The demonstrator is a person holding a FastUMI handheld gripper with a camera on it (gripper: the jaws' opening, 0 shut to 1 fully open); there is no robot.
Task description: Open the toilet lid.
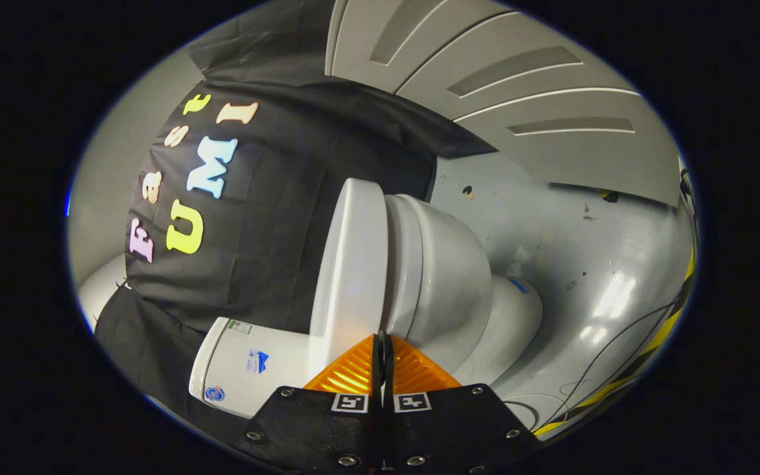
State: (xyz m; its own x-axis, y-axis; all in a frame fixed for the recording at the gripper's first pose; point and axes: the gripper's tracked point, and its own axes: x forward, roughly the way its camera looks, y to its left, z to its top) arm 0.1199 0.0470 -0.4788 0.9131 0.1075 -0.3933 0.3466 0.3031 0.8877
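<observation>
Floor [591, 264]: grey, glossy, with cables seen near a yellow-and-black strip.

Toilet [446, 284]: white, presented rotated in the gripper view; cistern [248, 369] set against the black cloth wall.

Toilet lid [350, 264]: a long flat slab, lying against the bowl's rim, judged not yet raised; its long axis runs straight away from the fingers, its near edge just ahead of the tips.

Gripper [383, 343]: orange fingers [347, 376] pressed together, nothing held.

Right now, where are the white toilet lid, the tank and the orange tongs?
White plastic toilet lid [352, 264], gripper view, flat top face.
White ceramic tank [254, 363], gripper view, side wall.
Orange ribbed tongs [382, 343], gripper view, closed tips.
</observation>
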